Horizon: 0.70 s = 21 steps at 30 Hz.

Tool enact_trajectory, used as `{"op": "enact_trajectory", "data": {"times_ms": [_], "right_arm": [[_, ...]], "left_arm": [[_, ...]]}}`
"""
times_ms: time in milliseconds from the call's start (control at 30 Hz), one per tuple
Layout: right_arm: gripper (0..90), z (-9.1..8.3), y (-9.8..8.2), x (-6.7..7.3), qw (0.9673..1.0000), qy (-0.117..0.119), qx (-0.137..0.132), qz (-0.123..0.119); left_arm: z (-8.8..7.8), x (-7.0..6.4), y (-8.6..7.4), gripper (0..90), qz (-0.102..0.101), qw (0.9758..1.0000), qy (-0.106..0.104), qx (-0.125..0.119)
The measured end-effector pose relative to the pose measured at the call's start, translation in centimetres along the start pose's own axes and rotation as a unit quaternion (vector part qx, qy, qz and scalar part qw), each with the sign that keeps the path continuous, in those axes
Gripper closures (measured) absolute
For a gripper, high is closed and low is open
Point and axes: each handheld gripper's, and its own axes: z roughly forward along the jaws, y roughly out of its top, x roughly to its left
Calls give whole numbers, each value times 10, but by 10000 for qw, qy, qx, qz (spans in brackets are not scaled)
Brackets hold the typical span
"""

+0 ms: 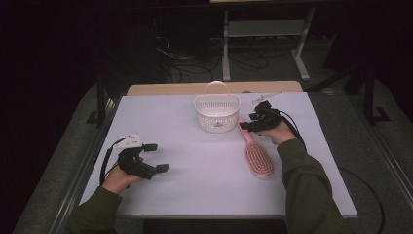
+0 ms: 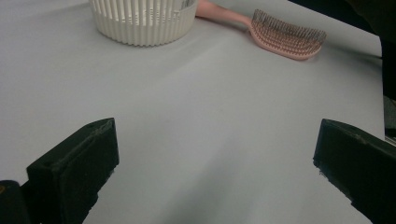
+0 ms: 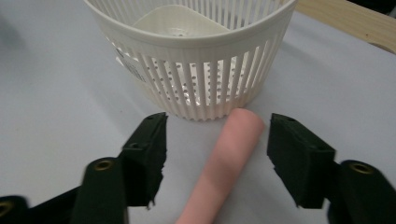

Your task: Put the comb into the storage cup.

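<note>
White table (image 1: 195, 190) with plenty of bare room in the middle and along the near edge. Strip of light wood (image 1: 160, 89) showing past the far edge.

Round white basket (image 1: 217, 113) near the far edge, made of thin plastic ribs with small holes, with a curved handle on top. Looks empty inside in the right gripper view (image 3: 196, 60), with a sticker on its side.

Pink hairbrush (image 1: 256, 155) lying flat, just right of the basket. Smooth round handle pointing at the basket, tip very close to the basket wall, maybe touching. Oval head with rows of short bristles facing up, nearer the person.

Right gripper (image 1: 247, 126) down over the handle end, held by the right hand (image 1: 278, 131). Jaws open wide, one on each side of the pink handle (image 3: 224, 163), gaps on both sides, not squeezing.

Left gripper (image 1: 157, 157) near the left edge, held by the left hand (image 1: 117, 179), well apart from basket and brush. Jaws spread wide over bare table, holding nothing. Grey three-cornered plate on top
</note>
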Motion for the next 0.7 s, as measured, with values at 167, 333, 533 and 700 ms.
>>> {"op": "enact_trajectory", "data": {"times_ms": [167, 333, 533, 700], "right_arm": [[562, 7, 1, 0, 9998, -66, 175, -35], [687, 11, 4, 0, 9997, -31, 223, -69], [858, 21, 8, 1, 9992, 67, 377, -62], [887, 27, 8, 0, 9986, 11, 531, -22]], "left_arm": [[0, 0, 0, 0, -1, 10000, -2, 2], [0, 1, 0, 0, 0, 10000, 4, 2], [-1, 1, 0, 0, -1, 10000, 6, -13], [-1, 1, 0, 0, 2, 10000, 2, -9]]}}
